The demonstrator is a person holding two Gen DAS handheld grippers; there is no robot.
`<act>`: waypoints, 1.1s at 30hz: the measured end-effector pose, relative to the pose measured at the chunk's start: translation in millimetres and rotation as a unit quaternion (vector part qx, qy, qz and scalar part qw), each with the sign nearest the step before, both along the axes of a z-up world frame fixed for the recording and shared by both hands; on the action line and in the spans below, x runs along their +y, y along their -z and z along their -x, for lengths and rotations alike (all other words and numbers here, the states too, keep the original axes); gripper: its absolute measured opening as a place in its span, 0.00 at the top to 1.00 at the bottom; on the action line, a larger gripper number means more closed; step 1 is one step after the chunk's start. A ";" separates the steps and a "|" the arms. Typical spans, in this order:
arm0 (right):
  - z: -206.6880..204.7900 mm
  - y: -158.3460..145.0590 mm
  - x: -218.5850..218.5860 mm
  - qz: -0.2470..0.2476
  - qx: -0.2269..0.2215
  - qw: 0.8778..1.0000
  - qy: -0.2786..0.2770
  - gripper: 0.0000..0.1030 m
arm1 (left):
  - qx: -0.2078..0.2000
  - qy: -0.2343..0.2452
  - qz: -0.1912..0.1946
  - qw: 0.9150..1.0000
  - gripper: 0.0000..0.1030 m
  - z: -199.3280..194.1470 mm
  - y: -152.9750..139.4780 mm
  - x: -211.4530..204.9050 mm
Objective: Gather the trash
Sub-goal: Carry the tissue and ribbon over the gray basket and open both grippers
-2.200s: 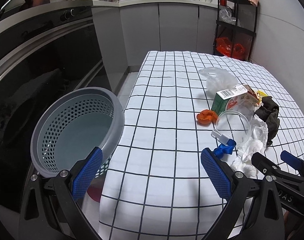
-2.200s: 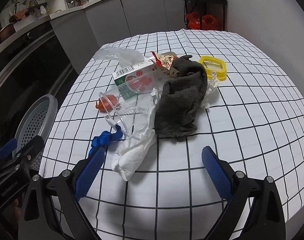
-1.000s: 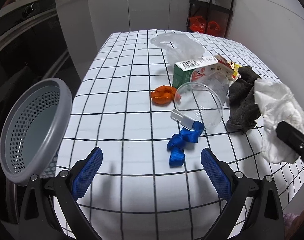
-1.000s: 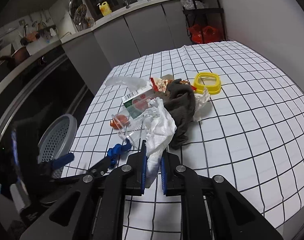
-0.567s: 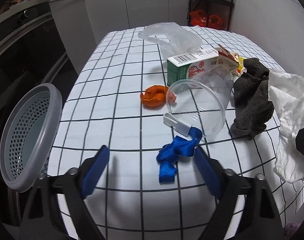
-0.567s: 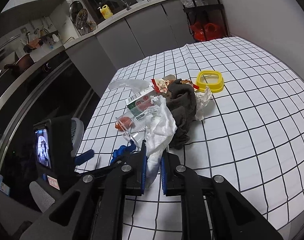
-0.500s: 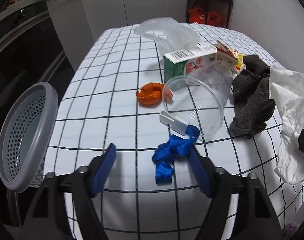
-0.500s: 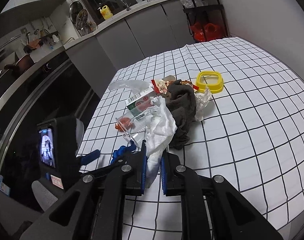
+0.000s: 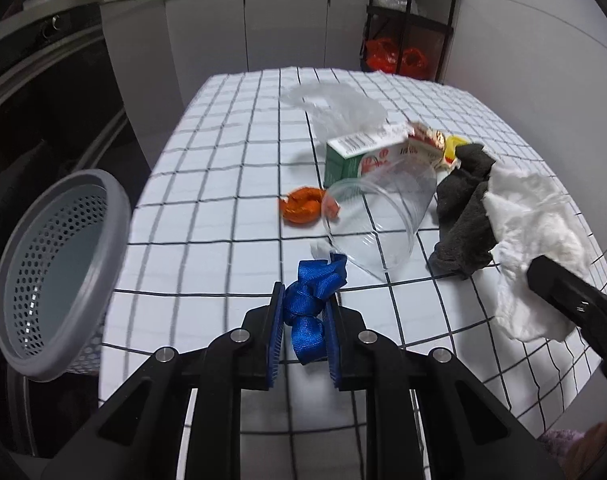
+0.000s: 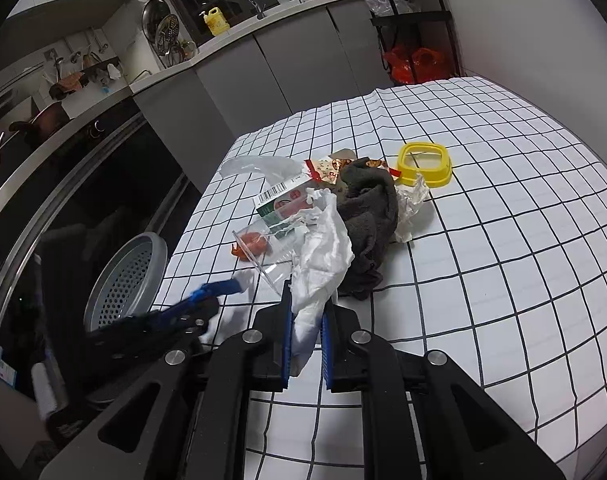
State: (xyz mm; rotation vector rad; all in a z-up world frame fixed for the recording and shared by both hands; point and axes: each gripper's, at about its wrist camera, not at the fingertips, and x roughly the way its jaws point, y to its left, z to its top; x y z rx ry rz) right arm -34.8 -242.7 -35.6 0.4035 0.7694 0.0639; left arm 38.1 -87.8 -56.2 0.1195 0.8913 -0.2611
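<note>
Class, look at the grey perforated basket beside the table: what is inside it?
The grey perforated basket shows only its bare holed wall and pale bottom; no trash is visible inside. Its near rim hides a strip of the interior.

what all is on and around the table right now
ribbon: 1, blue, in left gripper
tissue: 1, white, in right gripper
cup: 1, clear, on its side, mid table
carton: 1, green and white, behind cup
peel: 1, orange, left of cup
cloth: 1, dark grey, right of cup
bag: 1, clear, behind carton
lid: 1, yellow, far side
basket: 1, grey, off table's left edge
left gripper: shut on ribbon
right gripper: shut on tissue
</note>
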 end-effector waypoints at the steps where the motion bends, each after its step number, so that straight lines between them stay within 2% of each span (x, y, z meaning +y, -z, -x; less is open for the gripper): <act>1: -0.2 -0.1 2.1 0.001 0.001 1.000 -0.002 0.89 | -0.008 -0.001 0.001 1.000 0.82 3.9 -6.8 4.9; 10: -8.9 -19.2 40.8 0.015 -0.011 0.999 -0.050 0.89 | -0.042 -0.027 0.026 0.998 0.82 12.2 -47.1 58.5; 13: -17.8 -27.8 60.9 0.013 -0.017 0.997 -0.073 0.89 | -0.056 -0.054 0.033 0.996 0.82 9.3 -59.7 89.7; 17: -34.6 -38.1 95.3 0.017 -0.025 0.993 -0.115 0.89 | -0.067 -0.101 0.022 0.992 0.82 3.9 -68.9 135.1; 25: -85.2 -40.8 178.4 0.015 -0.016 0.977 -0.211 0.89 | -0.069 -0.188 0.000 0.980 0.82 -11.2 -58.0 215.2; 33: -129.6 -20.3 255.5 0.021 0.015 0.958 -0.284 0.89 | -0.038 -0.223 0.006 0.974 0.82 -35.7 -28.1 260.0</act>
